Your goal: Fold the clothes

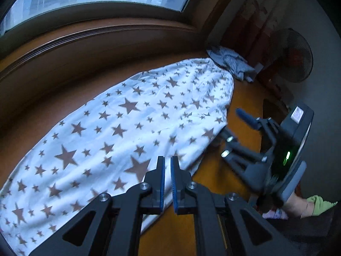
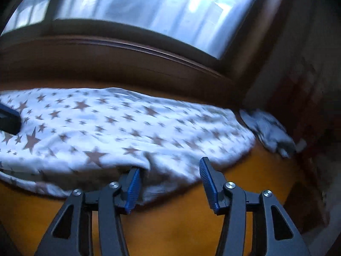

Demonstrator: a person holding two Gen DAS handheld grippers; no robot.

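A star-print cloth lies spread on the orange surface below a window. The left gripper hovers over its near edge, jaws nearly closed, empty. The right gripper, at its 3 o'clock edge, gapes wide, one finger under the hem.

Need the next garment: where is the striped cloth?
The striped cloth lies crumpled at the far right end of the star-print fabric, below the window frame.

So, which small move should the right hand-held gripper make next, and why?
Probably close on the near hem. The right hand-held gripper is open, one finger already tucked under the star-print cloth, the other above its edge. The left hand-held gripper is nearly shut, holding nothing.
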